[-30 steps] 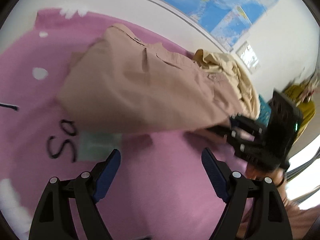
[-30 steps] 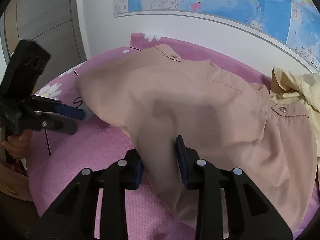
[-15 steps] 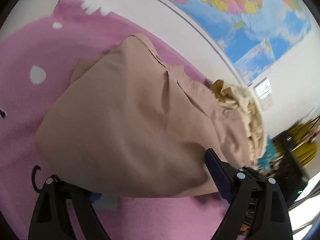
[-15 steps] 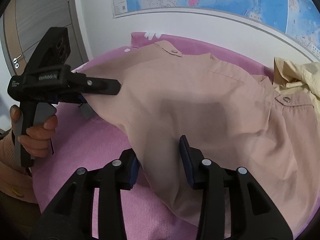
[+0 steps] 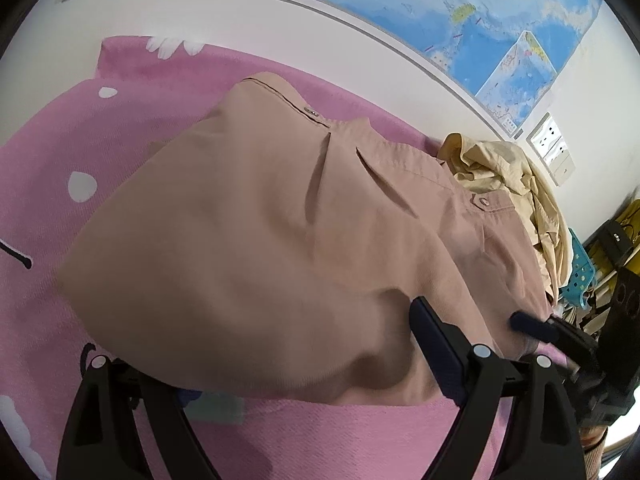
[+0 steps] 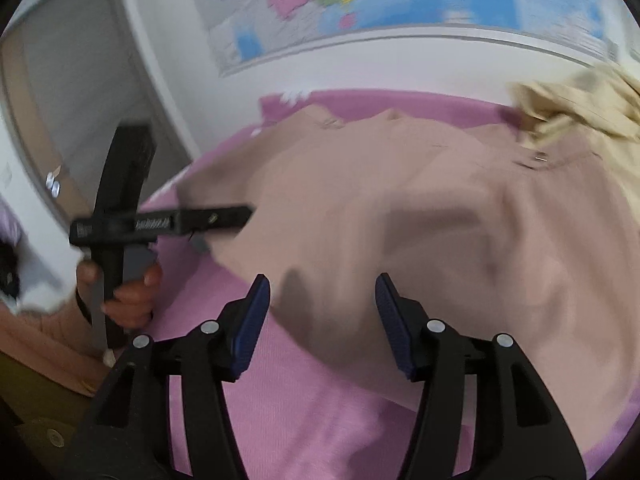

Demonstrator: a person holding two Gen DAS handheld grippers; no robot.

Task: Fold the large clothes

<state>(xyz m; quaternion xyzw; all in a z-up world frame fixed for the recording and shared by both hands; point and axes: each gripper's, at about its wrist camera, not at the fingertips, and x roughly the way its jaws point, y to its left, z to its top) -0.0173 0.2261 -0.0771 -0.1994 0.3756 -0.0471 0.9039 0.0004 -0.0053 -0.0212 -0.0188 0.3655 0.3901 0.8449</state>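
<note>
A large tan shirt [image 5: 280,220] lies folded over on a pink bed cover [image 5: 360,440]; it also shows in the right wrist view [image 6: 420,208]. My left gripper [image 5: 304,360] is open, with the shirt's near edge draped over its left finger, which is hidden. My right gripper [image 6: 324,316] is open and empty at the shirt's near edge; the view is blurred. The left gripper shows from the side in the right wrist view [image 6: 224,216], at the shirt's left edge. The right gripper's blue tip shows in the left wrist view [image 5: 528,324].
A crumpled yellow garment [image 5: 512,184] lies at the back right of the bed, touching the shirt. A wall map [image 5: 460,8] hangs behind. A door [image 6: 52,128] stands at the left. A teal basket [image 5: 580,276] and clutter sit at the right.
My right gripper has opened and let go of the shirt fabric, and is moving. My left gripper has moved forward under the shirt's near edge.
</note>
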